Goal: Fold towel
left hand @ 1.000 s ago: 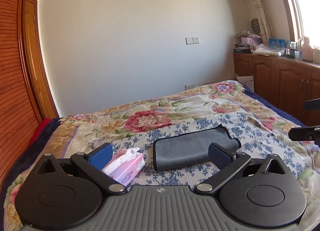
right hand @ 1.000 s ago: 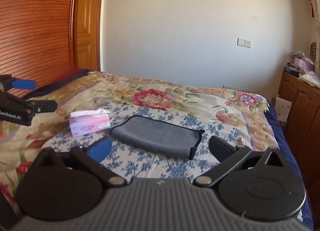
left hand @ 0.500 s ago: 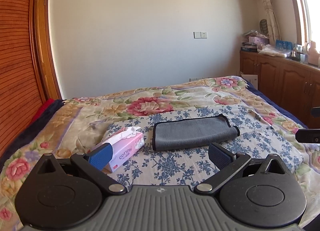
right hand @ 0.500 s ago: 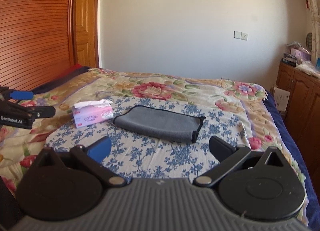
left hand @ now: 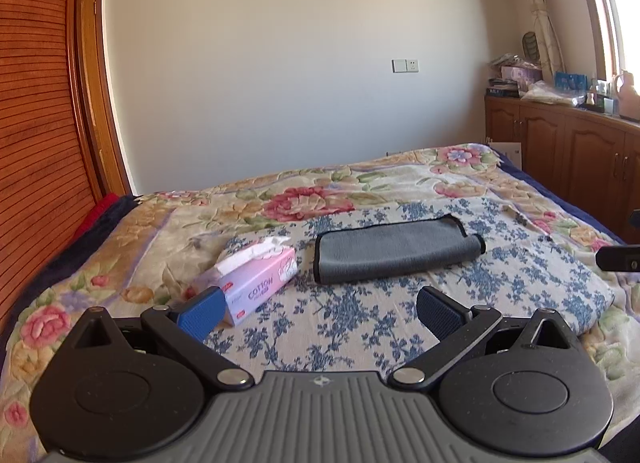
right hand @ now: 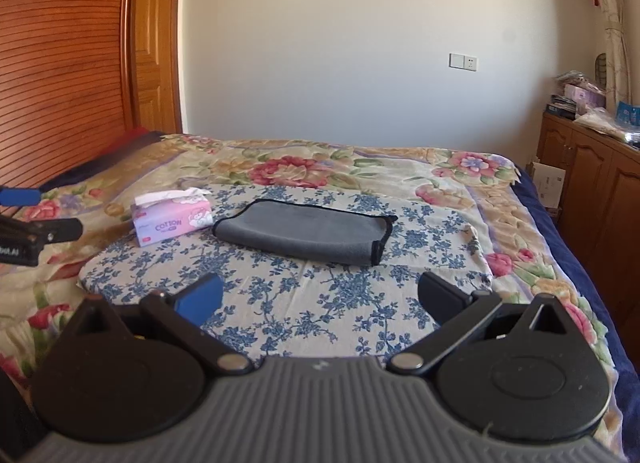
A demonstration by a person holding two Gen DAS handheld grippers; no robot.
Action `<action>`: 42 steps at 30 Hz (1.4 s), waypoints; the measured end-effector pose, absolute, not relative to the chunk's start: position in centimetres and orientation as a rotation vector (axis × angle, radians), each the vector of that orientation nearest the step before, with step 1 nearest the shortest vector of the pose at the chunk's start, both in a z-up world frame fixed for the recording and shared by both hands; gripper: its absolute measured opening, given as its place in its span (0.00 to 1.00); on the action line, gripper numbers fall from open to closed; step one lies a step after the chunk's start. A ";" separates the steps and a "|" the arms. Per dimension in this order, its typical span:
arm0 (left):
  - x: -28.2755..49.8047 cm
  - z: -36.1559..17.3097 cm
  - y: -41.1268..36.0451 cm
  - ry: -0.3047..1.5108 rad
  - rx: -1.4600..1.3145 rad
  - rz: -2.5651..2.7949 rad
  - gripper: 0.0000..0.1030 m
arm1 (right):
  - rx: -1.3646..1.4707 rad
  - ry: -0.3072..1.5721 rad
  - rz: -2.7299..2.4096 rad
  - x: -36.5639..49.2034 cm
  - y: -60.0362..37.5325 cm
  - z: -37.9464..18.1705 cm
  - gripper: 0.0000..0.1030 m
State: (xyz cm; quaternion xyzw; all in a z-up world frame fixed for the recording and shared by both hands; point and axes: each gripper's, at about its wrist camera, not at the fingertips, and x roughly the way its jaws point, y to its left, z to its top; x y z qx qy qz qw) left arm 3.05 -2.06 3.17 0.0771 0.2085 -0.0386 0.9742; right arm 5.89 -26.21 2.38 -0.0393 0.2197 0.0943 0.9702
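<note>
A grey towel (left hand: 394, 250) with black trim lies folded into a long strip on the blue-flowered cloth (left hand: 520, 271) on the bed; in the right wrist view the towel (right hand: 304, 231) sits centre, ahead of the fingers. My left gripper (left hand: 320, 311) is open, well short of the towel, with nothing between its fingers. My right gripper (right hand: 320, 297) is open too, held back from the towel. The left gripper's tip (right hand: 24, 219) shows at the left edge of the right wrist view, and part of the right gripper (left hand: 620, 257) at the right edge of the left wrist view.
A pink tissue box (left hand: 256, 277) lies just left of the towel, also tissue box (right hand: 172, 219). The bed carries a floral bedspread (right hand: 288, 171). A wooden slatted wardrobe (right hand: 60, 63) stands on the left and wooden cabinets (left hand: 568, 155) with clutter on the right.
Both grippers have pulled back and up from the towel, which now looks farther away. The towel and tissue box stay in place.
</note>
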 end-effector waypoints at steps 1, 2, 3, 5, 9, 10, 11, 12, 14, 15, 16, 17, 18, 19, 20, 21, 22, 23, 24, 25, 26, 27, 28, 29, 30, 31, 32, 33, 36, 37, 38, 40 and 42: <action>3.0 3.0 -1.9 0.421 0.155 -0.077 1.00 | -0.080 0.446 0.188 5.9 -26.3 2.2 1.00; 2.9 2.8 -1.8 0.422 0.154 -0.076 1.00 | -0.078 0.448 0.185 5.9 -26.3 2.1 1.00; 2.8 2.6 -1.7 0.424 0.153 -0.073 1.00 | -0.077 0.450 0.182 5.9 -26.3 2.0 1.00; 2.7 2.1 -1.5 0.430 0.149 -0.069 1.00 | -0.069 0.449 0.175 5.8 -26.5 1.8 1.00; 2.5 1.3 -1.2 0.429 0.145 -0.066 1.00 | -0.049 0.444 0.161 5.7 -26.7 1.4 1.00; 2.5 1.1 -1.1 0.429 0.142 -0.069 1.00 | -0.045 0.440 0.157 5.7 -26.8 1.3 1.00; 2.5 1.0 -1.1 0.428 0.139 -0.072 1.00 | -0.042 0.433 0.151 5.7 -26.8 1.2 1.00; 2.4 0.8 -1.1 0.427 0.139 -0.073 1.00 | -0.040 0.427 0.143 5.6 -26.9 1.1 1.00; 2.5 0.6 -1.1 0.423 0.143 -0.071 1.00 | -0.037 0.423 0.135 5.7 -27.0 0.9 1.00; 2.5 0.5 -1.1 0.420 0.146 -0.069 1.00 | -0.034 0.421 0.132 5.7 -27.1 0.8 1.00; 2.5 0.4 -1.1 0.415 0.151 -0.067 1.00 | -0.030 0.419 0.130 5.7 -27.2 0.8 1.00; 2.5 0.4 -1.1 0.411 0.154 -0.065 1.00 | -0.026 0.416 0.128 5.7 -27.2 0.8 1.00; 2.5 0.3 -1.0 0.407 0.155 -0.063 1.00 | -0.023 0.413 0.125 5.7 -27.3 0.8 1.00; 2.6 0.3 -0.9 0.404 0.154 -0.059 1.00 | -0.019 0.408 0.122 5.7 -27.4 0.8 1.00; 2.6 0.2 -0.9 0.399 0.151 -0.055 1.00 | -0.016 0.405 0.119 5.7 -27.4 0.7 1.00; 2.6 0.2 -0.8 0.394 0.146 -0.052 1.00 | -0.013 0.403 0.117 5.7 -27.5 0.7 1.00; 2.6 0.1 -0.7 0.386 0.140 -0.048 1.00 | -0.011 0.399 0.116 5.7 -27.5 0.7 1.00; 2.7 0.1 -0.6 0.378 0.135 -0.045 1.00 | -0.008 0.395 0.114 5.6 -27.5 0.7 1.00; 2.7 0.0 -0.5 0.369 0.132 -0.040 1.00 | -0.006 0.390 0.112 5.7 -27.6 0.7 1.00; 2.8 0.0 -0.4 0.364 0.128 -0.034 1.00 | -0.005 0.384 0.111 5.6 -27.6 0.7 1.00; 2.9 0.0 -0.3 0.362 0.122 -0.030 1.00 | -0.005 0.380 0.112 5.6 -27.6 0.7 1.00; 2.9 0.0 -0.2 0.362 0.116 -0.027 1.00 | -0.007 0.377 0.110 5.6 -27.6 0.7 1.00; 2.9 0.1 -0.1 0.360 0.114 -0.024 1.00 | -0.010 0.373 0.109 5.5 -27.6 0.7 1.00; 2.9 0.2 0.0 0.355 0.114 -0.020 1.00 | -0.013 0.369 0.108 5.5 -27.5 0.7 1.00; 2.9 0.2 0.1 0.349 0.120 -0.017 1.00 | -0.017 0.364 0.108 5.4 -27.5 0.7 1.00; 2.8 0.3 0.1 0.342 0.128 -0.013 1.00 | -0.022 0.358 0.107 5.4 -27.4 0.7 1.00; 2.8 0.3 0.1 0.337 0.134 -0.009 1.00 | -0.028 0.352 0.104 5.3 -27.3 0.7 1.00; 2.8 0.3 0.1 0.336 0.134 -0.006 1.00 | -0.035 0.345 0.102 5.2 -27.3 0.8 1.00; 2.8 0.2 0.2 0.340 0.124 -0.007 1.00 | -0.060 0.326 0.099 5.0 -27.0 0.8 1.00; 2.8 0.2 0.3 0.338 0.123 -0.005 1.00 | -0.069 0.319 0.100 4.9 -26.8 0.8 1.00; 2.8 0.2 0.4 0.338 0.120 -0.004 1.00 | -0.079 0.313 0.101 4.9 -26.7 0.8 1.00; 2.8 0.2 0.5 0.339 0.113 0.000 1.00 | -0.097 0.304 0.102 4.8 -26.4 0.8 1.00; 2.9 0.2 0.7 0.339 0.106 0.005 1.00 | -0.108 0.297 0.103 4.7 -26.3 0.9 1.00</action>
